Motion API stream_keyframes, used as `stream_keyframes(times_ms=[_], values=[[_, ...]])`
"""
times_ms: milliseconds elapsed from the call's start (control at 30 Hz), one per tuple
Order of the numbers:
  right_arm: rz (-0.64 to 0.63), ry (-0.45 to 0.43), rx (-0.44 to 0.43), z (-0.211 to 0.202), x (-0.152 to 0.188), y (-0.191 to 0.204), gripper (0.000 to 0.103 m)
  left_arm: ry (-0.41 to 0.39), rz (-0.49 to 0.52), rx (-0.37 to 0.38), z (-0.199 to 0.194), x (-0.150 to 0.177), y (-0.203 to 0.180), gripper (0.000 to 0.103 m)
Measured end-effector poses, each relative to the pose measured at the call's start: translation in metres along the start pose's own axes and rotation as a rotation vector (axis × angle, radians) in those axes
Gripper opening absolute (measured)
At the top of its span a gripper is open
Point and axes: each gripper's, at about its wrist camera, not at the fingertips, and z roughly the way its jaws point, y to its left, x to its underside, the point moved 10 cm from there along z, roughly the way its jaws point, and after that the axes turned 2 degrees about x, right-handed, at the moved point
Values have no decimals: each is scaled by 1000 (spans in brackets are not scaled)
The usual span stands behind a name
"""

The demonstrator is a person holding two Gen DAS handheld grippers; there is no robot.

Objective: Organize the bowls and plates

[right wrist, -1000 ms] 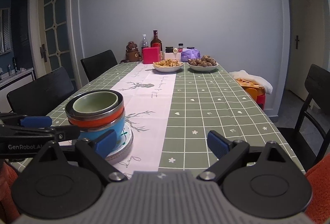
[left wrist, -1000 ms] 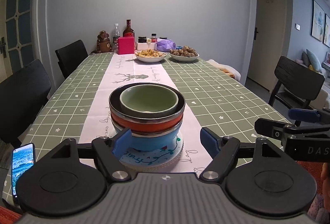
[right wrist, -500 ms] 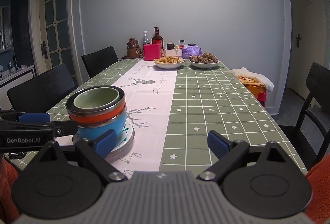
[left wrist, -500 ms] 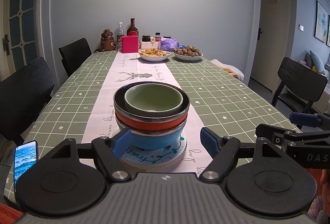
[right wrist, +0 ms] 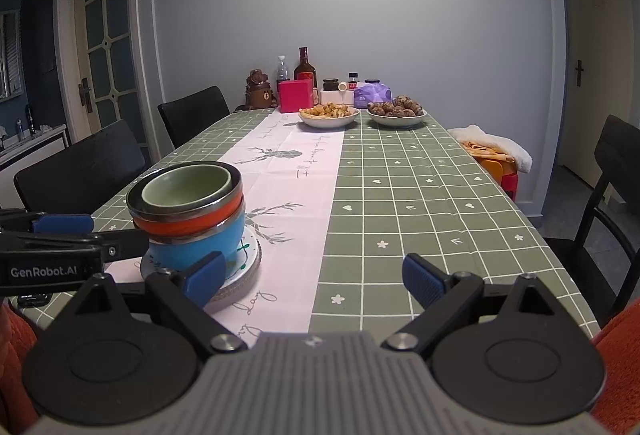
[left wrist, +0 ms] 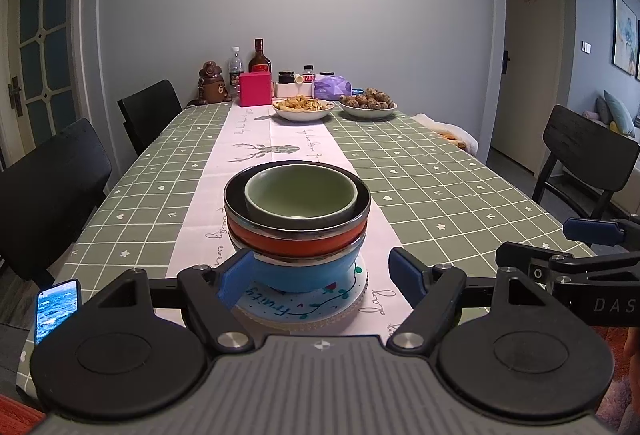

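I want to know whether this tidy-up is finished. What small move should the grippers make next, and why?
Probably back both away. The green bowl sits nested in the black, orange and blue bowls on the plate. The left gripper and right gripper are open, holding nothing.

Stack of 4 nested bowls (left wrist: 297, 219), green in black, orange, blue, upright on lettered plate (left wrist: 320, 309), near table edge

The left tongs (left wrist: 322, 275) hide the plate's (left wrist: 344, 305) near rim, seemingly.
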Motion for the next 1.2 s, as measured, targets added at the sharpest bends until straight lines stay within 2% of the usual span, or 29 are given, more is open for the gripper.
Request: stream_keyframes(times_ms=[867, 1000, 1200], values=[[-6, 16, -18, 4, 4, 2, 93, -31, -5, -8, -5, -4, 1, 90], [-5, 17, -21, 5, 4, 2, 98, -31, -1, -9, -4, -4, 0, 90], [-4, 20, -22, 7, 5, 3, 98, -31, 3, -13, -4, -4, 1, 90]])
